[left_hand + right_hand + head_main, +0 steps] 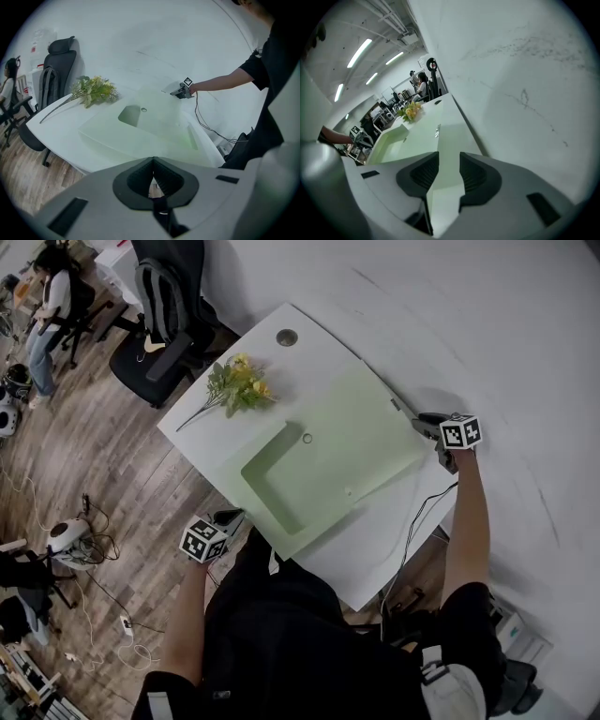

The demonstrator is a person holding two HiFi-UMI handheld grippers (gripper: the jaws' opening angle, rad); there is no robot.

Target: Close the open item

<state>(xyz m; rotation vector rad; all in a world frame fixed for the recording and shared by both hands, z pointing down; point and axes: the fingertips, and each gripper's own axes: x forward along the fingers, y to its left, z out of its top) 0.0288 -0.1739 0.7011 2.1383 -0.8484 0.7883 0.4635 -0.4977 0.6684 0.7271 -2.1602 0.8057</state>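
Sharing one table [274,345]: one green case [349,439], one bouquet [238,386]

Black short-sleeved shirt [281,634]; grey left tool [228,519] and right tool [429,421], black ribbed pads [426,171], black-and-white marker cubes [460,431].

The right gripper [449,174] stands with jaws apart above the pale green folder [410,143] on the white tabletop [446,107]; flowers [410,111] lie beyond.

Left: my left gripper [228,518] sits low by my body, tipped down, jaws pressed together | Right: my right arm [466,521] stretches far out, right gripper [427,421] tipped down, jaws wide apart
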